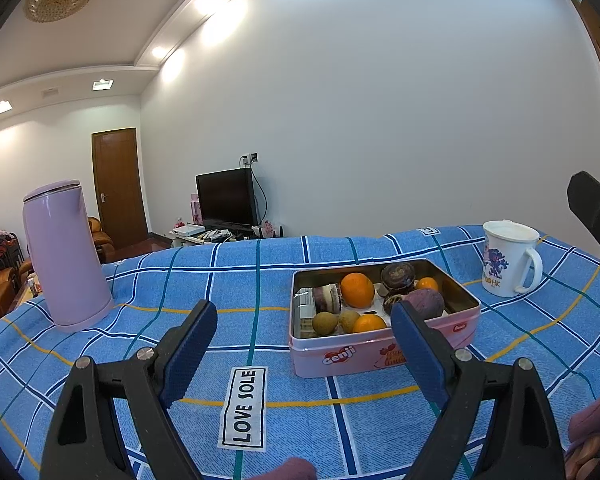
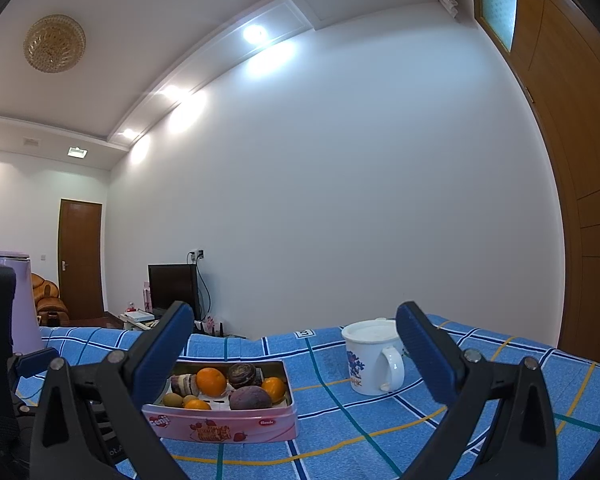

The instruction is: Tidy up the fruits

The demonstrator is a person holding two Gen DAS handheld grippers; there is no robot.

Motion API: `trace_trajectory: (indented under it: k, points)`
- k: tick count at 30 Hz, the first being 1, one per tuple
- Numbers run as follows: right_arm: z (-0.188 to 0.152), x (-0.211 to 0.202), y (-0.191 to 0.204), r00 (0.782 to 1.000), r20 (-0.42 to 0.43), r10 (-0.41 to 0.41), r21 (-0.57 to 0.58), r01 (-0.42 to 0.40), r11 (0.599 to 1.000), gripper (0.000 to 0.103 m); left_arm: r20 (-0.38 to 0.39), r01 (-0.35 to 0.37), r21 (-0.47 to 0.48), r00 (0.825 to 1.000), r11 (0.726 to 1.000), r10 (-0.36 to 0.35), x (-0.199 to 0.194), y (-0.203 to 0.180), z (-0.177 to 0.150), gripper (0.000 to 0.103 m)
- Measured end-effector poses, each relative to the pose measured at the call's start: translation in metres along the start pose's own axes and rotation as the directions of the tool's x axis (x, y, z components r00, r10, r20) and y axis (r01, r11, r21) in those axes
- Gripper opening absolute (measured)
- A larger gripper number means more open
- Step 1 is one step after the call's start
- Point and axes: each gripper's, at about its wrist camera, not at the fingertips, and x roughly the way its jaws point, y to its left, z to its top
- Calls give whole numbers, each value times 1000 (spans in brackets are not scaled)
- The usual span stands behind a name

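Observation:
A pink tin (image 1: 340, 354) (image 2: 228, 424) stands on the blue checked cloth with several fruits in it: a large orange (image 1: 357, 290) (image 2: 211, 381), smaller oranges (image 1: 369, 323), a green-brown kiwi (image 1: 325, 323) (image 2: 172, 399), dark purple fruits (image 1: 424, 303) (image 2: 250, 398) and a dark round one (image 1: 398, 276) (image 2: 242, 374). My left gripper (image 1: 304, 338) hovers open just short of the tin, a little to its left, with nothing between its fingers. My right gripper (image 2: 296, 342) is open too, nothing in it, with the tin low to its left.
A lilac kettle (image 1: 62, 254) (image 2: 18, 304) stands at the cloth's left. A white lidded mug (image 1: 508, 258) (image 2: 374, 358) stands right of the tin. The other gripper's black body (image 1: 596, 212) shows at the right edge. A TV and a door stand behind.

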Motion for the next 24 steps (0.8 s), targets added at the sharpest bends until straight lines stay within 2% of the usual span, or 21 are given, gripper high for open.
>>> trace_trajectory:
  k: [15,19,24]
  points:
    - [-1,0,0,1000,0,0,0,0,1000,103,-3,-2,-2,1000,1000,2,0,0,-1,91]
    - [-1,0,0,1000,0,0,0,0,1000,103,-2,1,0,1000,1000,-1,0,0,-1,97]
    - [-1,1,0,1000,1,-1,0,1,1000,103,0,10,9,1000,1000,-10,-1,-1,-1,98]
